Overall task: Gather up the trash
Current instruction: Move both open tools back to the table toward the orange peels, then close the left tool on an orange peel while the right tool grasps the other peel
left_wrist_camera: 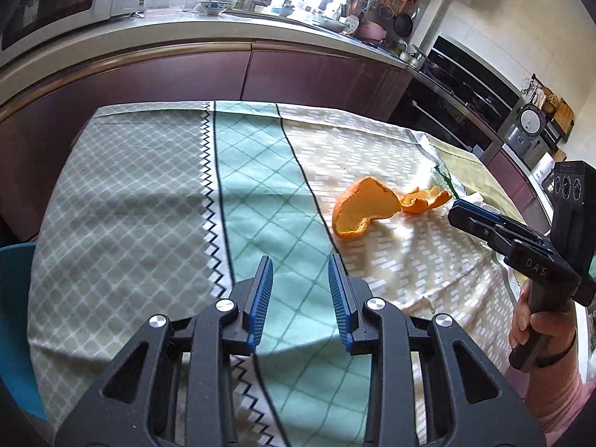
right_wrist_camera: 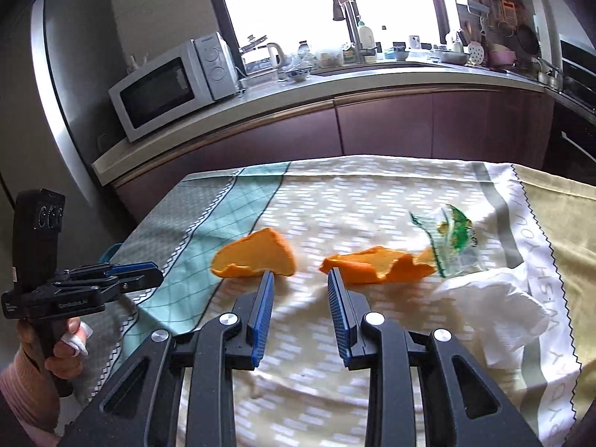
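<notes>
Both tools spread, nothing between the pads. Left tool over the teal stripe of the cloth-covered surface; big orange peel at 1 o'clock from it. Right tool has that peel at 11, second peel at 1. Green wrapper and white crumpled bag further out, 2 to 3 o'clock.

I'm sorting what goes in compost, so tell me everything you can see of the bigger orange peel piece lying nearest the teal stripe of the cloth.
The bigger orange peel piece is one broad curved shell, bright orange outside, paler and matte inside, with a ragged torn edge. It looks empty, with no fruit visible. It lies on the beige patterned part of the tablecloth, just beside the teal stripe, apart from the second peel. Nothing grips it.
</notes>
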Demonstrator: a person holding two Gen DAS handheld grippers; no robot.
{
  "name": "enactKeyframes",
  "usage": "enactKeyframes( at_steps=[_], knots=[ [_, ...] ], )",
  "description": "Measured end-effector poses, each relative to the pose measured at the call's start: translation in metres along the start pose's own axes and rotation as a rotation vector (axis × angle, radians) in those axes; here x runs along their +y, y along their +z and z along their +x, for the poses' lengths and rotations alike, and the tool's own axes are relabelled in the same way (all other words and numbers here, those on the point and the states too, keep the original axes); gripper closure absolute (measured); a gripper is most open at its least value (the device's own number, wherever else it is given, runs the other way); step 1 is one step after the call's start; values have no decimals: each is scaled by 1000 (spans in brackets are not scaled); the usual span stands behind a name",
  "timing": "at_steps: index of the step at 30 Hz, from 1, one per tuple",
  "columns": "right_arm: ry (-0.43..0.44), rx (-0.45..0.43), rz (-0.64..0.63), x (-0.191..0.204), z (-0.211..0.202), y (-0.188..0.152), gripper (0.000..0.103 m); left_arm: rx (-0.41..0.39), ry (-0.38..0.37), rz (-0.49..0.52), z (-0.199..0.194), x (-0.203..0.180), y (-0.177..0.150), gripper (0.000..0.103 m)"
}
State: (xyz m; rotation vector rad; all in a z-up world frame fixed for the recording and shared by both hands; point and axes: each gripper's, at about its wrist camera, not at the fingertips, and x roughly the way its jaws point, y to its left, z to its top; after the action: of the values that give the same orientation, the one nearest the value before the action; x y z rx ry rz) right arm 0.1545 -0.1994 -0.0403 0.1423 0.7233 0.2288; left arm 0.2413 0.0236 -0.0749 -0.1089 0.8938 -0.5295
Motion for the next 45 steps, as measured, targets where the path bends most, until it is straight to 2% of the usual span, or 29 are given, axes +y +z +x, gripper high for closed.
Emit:
enactKeyframes(
  at_steps=[3,10,19,21,23,24,25,29,31,33,36,42,45],
  knots=[
    [-34,13,-18,-12,7,2,69,16,-1,2,14,-7,10,73],
    [-72,62,-92,-10,32,7,68,51,-7,-5,37,-14,26,71],
    [-99,104,-149,-8,46,6,65,97,-3,6,62,-20,31,71],
    [-110,105,-169,-5,46,6,65,102,-5,4,65,-21,31,77],
    [-124,112,-189,-4,48,5,65,109,-13,6,66,-23,31,90],
    [-128,116,-194,-4,49,5,65,113,-20,6,67,-23,31,92],
    [-127,119,-197,-4,50,5,66,114,-24,6,68,-24,31,95],
    [-119,118,-194,-6,49,5,84,109,-23,9,67,-26,29,96],
    [-116,116,-188,-7,48,5,86,104,-26,7,66,-27,28,97],
    [-102,109,-179,-8,45,5,97,99,-29,5,63,-26,27,97],
    [-68,92,-165,-6,38,5,102,87,-37,-3,55,-25,24,97],
    [-18,64,-162,6,28,7,102,62,-42,-18,35,-18,16,98],
    [-37,60,-178,12,27,5,101,49,-42,-22,24,-15,12,98]
  ],
)
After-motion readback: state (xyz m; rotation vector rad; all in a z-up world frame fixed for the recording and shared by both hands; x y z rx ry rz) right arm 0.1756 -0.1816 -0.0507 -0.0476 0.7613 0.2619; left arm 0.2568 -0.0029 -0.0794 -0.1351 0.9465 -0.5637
